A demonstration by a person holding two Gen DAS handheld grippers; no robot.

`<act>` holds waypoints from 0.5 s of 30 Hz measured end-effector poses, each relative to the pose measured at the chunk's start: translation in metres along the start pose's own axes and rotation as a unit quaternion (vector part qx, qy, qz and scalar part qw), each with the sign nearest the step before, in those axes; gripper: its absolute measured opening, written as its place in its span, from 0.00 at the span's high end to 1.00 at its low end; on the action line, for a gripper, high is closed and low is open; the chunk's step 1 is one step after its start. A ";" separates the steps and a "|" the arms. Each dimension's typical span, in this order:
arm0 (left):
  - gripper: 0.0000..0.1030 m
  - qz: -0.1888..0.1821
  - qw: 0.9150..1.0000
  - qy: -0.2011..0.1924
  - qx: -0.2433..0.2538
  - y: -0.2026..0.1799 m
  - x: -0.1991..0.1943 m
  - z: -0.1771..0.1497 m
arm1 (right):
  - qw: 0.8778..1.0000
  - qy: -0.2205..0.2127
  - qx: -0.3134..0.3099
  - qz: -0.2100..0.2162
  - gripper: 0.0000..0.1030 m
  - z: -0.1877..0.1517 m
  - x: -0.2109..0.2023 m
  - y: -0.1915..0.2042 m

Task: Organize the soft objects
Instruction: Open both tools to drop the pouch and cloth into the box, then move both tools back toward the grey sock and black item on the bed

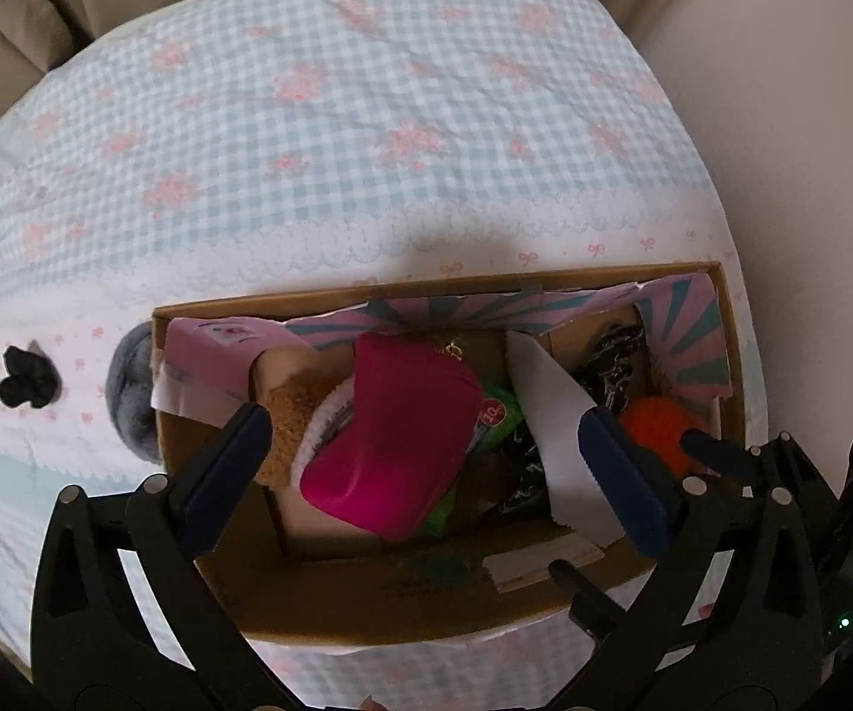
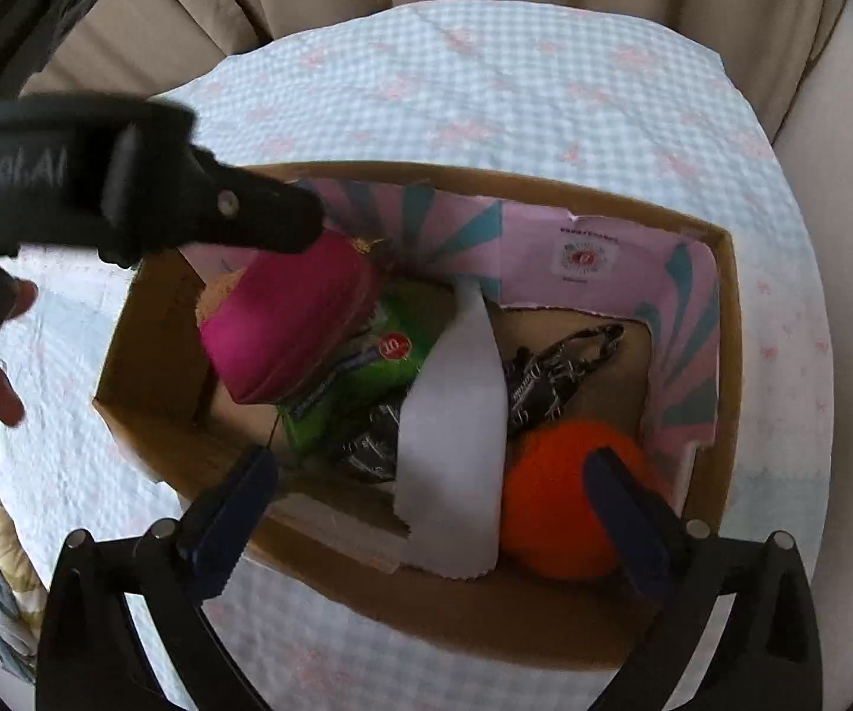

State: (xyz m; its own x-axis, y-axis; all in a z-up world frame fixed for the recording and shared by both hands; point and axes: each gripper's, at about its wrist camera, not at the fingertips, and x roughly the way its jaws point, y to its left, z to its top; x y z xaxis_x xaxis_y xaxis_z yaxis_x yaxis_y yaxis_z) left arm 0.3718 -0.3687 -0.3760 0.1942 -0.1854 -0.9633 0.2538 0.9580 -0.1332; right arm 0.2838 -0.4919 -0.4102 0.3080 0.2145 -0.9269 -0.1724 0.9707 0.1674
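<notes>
While both tools hover wide open, empty, over cardboard box [image 1: 319, 592]: black scrunchie [image 1: 26, 378] lies on table [image 1: 367, 118], well left of left tool [image 1: 426, 444]; right tool [image 2: 432, 486] farther.

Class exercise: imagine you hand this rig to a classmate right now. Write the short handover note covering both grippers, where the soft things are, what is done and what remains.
Left gripper: jaws open, holding nothing, above the cardboard box.
Right gripper: jaws open, holding nothing, at the box's right end, beside the orange pom-pom.
Done: in the box's left section are the pink pouch, a brown fuzzy item and a green packet; the pom-pom and a black patterned piece lie right of the white divider.
Left: the grey plush against the box's outer left wall and the small black item on the checked cloth.
</notes>
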 end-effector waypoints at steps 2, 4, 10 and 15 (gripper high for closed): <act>0.00 -0.002 1.000 0.001 -0.001 0.000 -0.003 -0.002 | 1.000 -0.009 0.008 0.005 0.00 -0.002 -0.003 -0.002; 0.00 -0.005 1.000 0.001 -0.002 0.000 -0.008 -0.004 | 1.000 -0.022 0.014 0.005 0.00 -0.003 -0.008 -0.003; 0.00 -0.005 1.000 -0.006 0.008 -0.005 -0.027 -0.012 | 0.999 -0.037 0.020 -0.005 0.00 -0.001 -0.028 0.000; 0.00 -0.008 1.000 -0.019 0.010 -0.006 -0.052 -0.022 | 0.999 -0.050 0.016 -0.012 0.00 -0.001 -0.054 0.010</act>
State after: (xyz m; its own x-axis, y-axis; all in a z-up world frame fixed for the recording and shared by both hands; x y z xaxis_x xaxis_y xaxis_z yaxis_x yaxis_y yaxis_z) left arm 0.3389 -0.3601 -0.3304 0.2253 -0.2082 -0.9518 0.2753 0.9507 -0.1428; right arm 0.2639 -0.4940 -0.3585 0.4036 0.2003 -0.8928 -0.1344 0.9781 0.1587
